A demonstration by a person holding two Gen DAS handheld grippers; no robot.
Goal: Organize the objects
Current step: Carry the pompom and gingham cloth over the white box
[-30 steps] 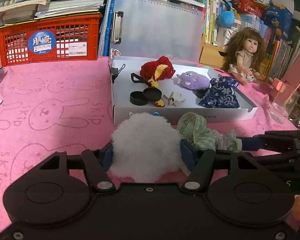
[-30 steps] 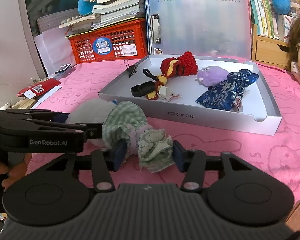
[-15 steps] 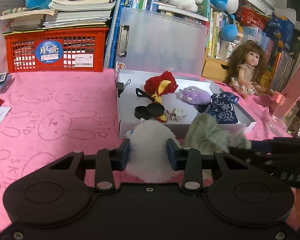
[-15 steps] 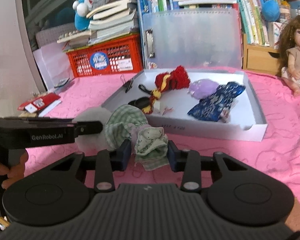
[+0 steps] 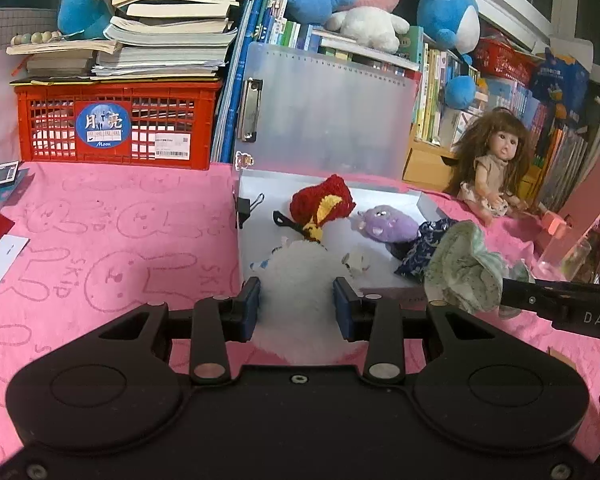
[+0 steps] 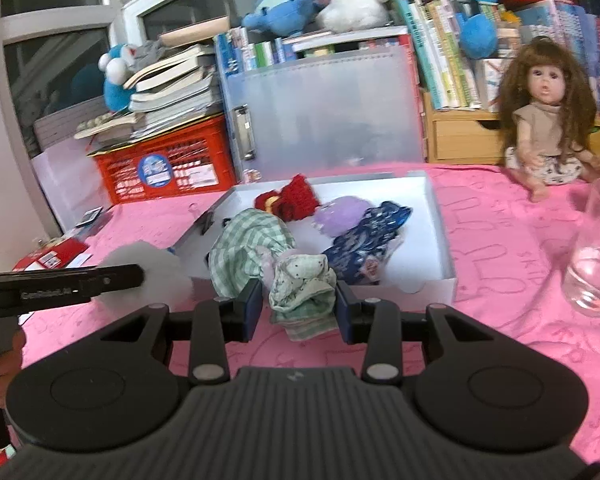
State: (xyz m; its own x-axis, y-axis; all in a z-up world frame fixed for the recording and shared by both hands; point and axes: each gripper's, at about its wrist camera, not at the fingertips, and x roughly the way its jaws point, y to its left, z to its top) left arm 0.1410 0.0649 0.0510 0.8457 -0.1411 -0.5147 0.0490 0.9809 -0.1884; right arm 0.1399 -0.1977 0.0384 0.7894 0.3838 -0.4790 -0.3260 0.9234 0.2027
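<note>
At the left of the left wrist view, a round blue sticker [image 5: 103,126] on the red crate [image 5: 116,124] reads "Moon". The pink cloth [image 5: 100,240] carries "SKIP" beside rabbit outlines. At the right edge, the right gripper [image 5: 560,308] shows "DAS".

left tongs [image 5: 296,308]: black body, blue pads, silver screws | right tongs [image 6: 298,308]: ribbed grey-black body, blue pads

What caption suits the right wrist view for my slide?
Right gripper clamps a green cloth bundle before the white tray.
</note>
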